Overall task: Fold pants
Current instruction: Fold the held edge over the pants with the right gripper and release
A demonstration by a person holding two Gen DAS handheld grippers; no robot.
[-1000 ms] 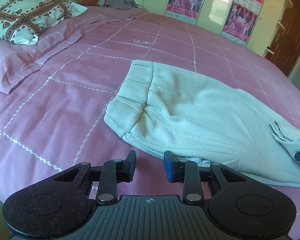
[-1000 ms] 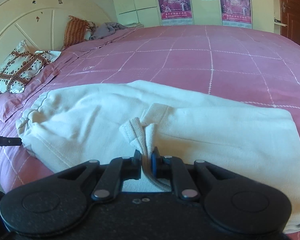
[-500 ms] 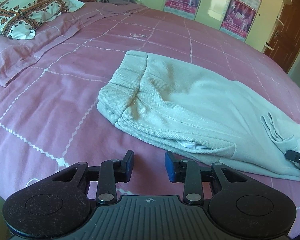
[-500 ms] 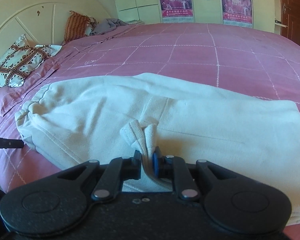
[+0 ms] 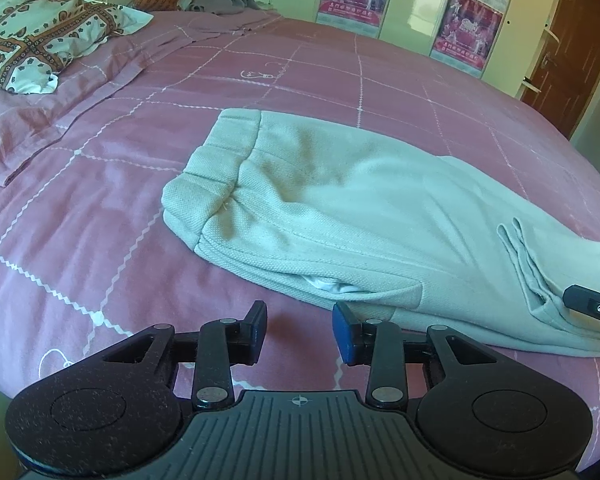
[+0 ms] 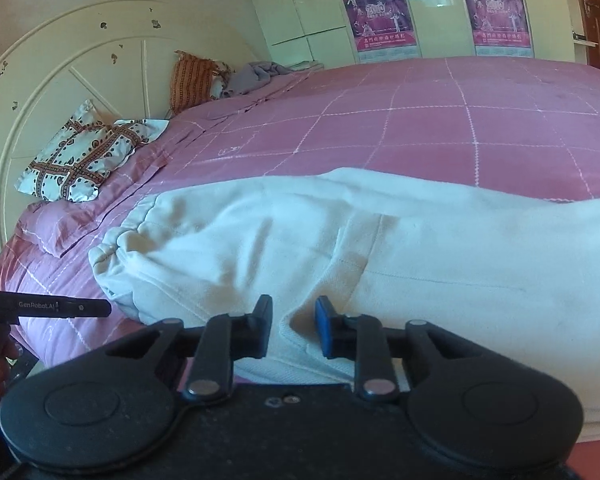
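Pale cream pants [image 5: 360, 208] lie folded lengthwise on the pink bedspread, with the ribbed waistband [image 5: 216, 168] at the left end. My left gripper [image 5: 300, 330] is open and empty just in front of the near edge of the pants. My right gripper [image 6: 294, 326] is open, its fingers on either side of the near hem of the pants [image 6: 380, 248] without pinching it. The tip of the right gripper shows at the right edge of the left wrist view [image 5: 592, 306], touching the cloth.
The pink bed [image 5: 100, 208] has a patterned pillow [image 5: 40, 44] and a pink pillow [image 5: 24, 132] at the head. An orange cushion [image 6: 192, 82] and grey clothes [image 6: 256, 76] lie far off. Cupboards with posters [image 6: 380, 12] stand behind. A cream headboard [image 6: 72, 92] is at the left.
My right gripper has opened and let go of the pinched fold of cloth, which now lies flat. My left gripper has shifted slightly, staying open.
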